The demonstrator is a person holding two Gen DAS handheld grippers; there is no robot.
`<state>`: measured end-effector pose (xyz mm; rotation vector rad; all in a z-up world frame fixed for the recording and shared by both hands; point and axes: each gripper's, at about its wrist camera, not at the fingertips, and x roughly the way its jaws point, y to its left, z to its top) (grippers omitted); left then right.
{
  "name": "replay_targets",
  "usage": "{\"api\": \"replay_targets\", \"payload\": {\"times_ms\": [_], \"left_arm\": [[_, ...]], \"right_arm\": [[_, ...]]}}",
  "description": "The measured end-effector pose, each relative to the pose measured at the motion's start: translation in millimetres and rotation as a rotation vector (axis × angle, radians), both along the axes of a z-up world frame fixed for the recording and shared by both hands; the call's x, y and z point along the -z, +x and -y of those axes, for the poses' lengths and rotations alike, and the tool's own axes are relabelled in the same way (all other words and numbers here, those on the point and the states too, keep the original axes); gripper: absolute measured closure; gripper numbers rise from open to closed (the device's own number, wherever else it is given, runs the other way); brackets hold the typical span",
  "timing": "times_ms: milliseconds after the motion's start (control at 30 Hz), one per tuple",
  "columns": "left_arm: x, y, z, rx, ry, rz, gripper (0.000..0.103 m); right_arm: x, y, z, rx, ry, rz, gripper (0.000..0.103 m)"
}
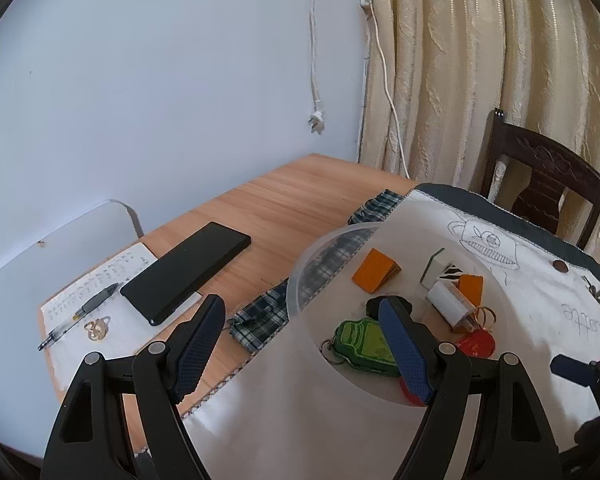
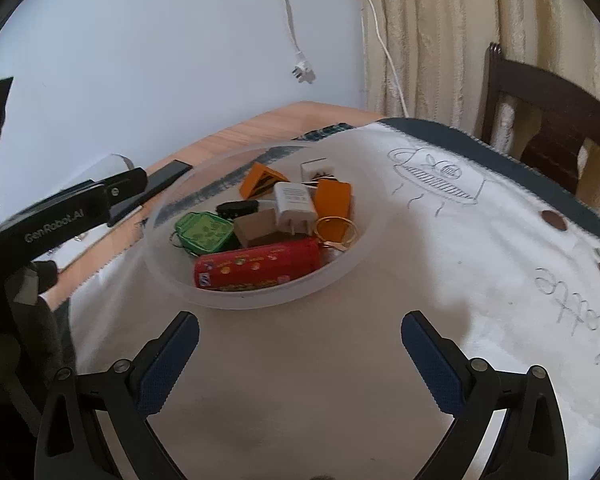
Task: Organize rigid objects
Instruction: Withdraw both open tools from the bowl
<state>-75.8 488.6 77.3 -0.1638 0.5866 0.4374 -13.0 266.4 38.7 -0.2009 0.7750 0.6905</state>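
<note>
Translucent plastic bowl (image 2: 260, 296) already loaded with small items; both tools, left tool (image 1: 300, 344) and right tool (image 2: 300, 356), gaping empty beside it. Probably next: fetching the pen (image 1: 80, 312) left of bowl.

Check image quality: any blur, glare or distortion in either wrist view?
Left wrist: sharp, strong fisheye bending of the curtain; the translucent bowl wall hazes what lies behind it. Right wrist: slightly softer, the chair blurred near the edge, a soft shadow on the white cloth. No hard glare in either.
</note>
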Motion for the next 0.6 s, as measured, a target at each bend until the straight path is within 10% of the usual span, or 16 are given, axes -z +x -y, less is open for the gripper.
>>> {"api": "replay_targets", "payload": {"times_ms": [600], "left_arm": [[2.7,-12.7,20.9,0.046,0.032,-0.023,0.023]], "right_arm": [[-4.6,-15.3,4.0,0.076,-0.105,0.140,0.000]]}}
